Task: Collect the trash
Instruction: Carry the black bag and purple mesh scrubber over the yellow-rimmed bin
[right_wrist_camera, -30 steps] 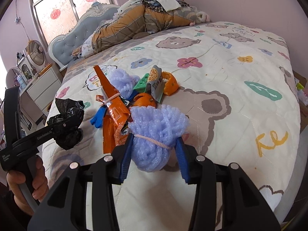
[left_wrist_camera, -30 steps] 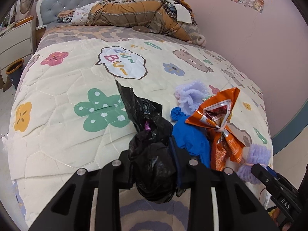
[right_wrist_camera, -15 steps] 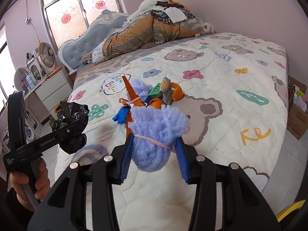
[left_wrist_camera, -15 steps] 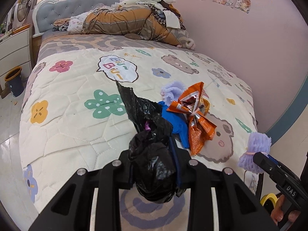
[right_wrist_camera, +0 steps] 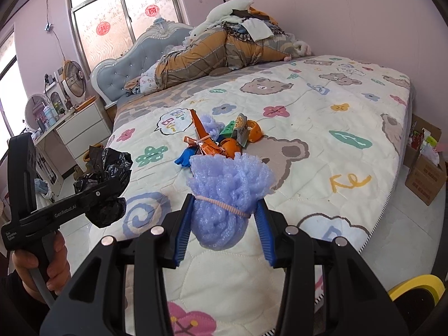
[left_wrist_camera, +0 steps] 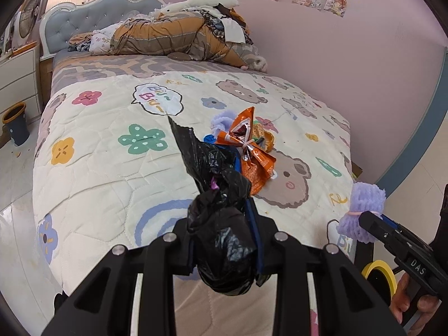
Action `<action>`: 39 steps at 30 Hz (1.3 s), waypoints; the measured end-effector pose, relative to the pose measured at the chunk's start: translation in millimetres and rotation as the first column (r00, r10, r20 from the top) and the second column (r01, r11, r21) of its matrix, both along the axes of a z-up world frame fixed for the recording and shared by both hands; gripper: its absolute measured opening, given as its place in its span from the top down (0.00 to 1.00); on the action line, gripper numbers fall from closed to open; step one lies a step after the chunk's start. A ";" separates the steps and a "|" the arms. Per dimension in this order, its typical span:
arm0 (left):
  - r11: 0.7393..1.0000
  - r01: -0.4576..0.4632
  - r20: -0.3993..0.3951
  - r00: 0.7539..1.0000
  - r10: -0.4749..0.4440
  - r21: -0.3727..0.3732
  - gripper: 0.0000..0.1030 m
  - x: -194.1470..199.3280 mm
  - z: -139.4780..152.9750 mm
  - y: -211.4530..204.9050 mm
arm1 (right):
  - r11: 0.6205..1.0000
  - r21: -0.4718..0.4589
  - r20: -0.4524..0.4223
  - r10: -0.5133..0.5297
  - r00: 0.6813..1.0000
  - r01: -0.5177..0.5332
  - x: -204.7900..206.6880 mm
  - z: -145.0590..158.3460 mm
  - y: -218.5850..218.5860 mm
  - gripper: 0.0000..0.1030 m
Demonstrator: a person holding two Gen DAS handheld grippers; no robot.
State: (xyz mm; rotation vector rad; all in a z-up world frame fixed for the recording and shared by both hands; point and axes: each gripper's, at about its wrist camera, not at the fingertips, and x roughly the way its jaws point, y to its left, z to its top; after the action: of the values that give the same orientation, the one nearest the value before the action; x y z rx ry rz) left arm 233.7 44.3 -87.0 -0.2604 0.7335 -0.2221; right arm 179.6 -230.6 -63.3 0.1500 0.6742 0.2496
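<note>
My left gripper [left_wrist_camera: 224, 232] is shut on a crumpled black plastic bag [left_wrist_camera: 221, 224], held over the foot of the bed; the right wrist view shows the same black bag [right_wrist_camera: 107, 173] at the left. My right gripper [right_wrist_camera: 222, 221] is shut on a purple foam net [right_wrist_camera: 226, 193] tied with a rubber band, and the left wrist view catches that foam net [left_wrist_camera: 361, 212] at the right. A pile of trash lies mid-bed: an orange snack wrapper [left_wrist_camera: 249, 151], a blue glove [right_wrist_camera: 183, 158], a second purple foam net [right_wrist_camera: 211, 124], orange peel [right_wrist_camera: 254, 131] and a green packet [right_wrist_camera: 228, 128].
The bed's patterned quilt [left_wrist_camera: 112, 168] fills both views, with folded bedding [left_wrist_camera: 173, 36] heaped by the headboard. A white nightstand [right_wrist_camera: 84, 131] and a small dark bin [left_wrist_camera: 15, 126] stand at the left. A cardboard box [right_wrist_camera: 425, 173] sits on the floor right, a yellow-rimmed object [right_wrist_camera: 420, 288] below.
Both grippers have pulled back and up from the trash pile, each carrying its item. The bed and pile look farther away, and the floor and yellow-rimmed object have come into view.
</note>
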 end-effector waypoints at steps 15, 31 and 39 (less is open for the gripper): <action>0.995 0.098 0.045 0.994 -0.097 -0.018 0.73 -50.7 20.2 -42.0 | 0.999 0.008 0.030 -0.052 0.998 0.052 -50.4 16.7 -34.7 0.60; 0.974 0.225 0.083 0.971 -0.224 0.000 0.73 -86.4 38.4 -95.6 | 0.987 0.016 0.054 -0.162 0.985 0.161 -103.0 29.1 -91.3 0.60; 0.956 0.293 0.093 0.952 -0.293 0.021 0.73 -99.8 46.2 -125.7 | 0.978 0.024 0.058 -0.207 0.977 0.206 -124.3 30.8 -115.0 0.60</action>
State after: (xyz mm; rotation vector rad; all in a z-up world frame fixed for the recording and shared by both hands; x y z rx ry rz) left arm 133.8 -81.5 -40.8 -0.1315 0.6762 -0.5110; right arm 55.4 -345.6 -32.4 0.2278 0.5917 0.0597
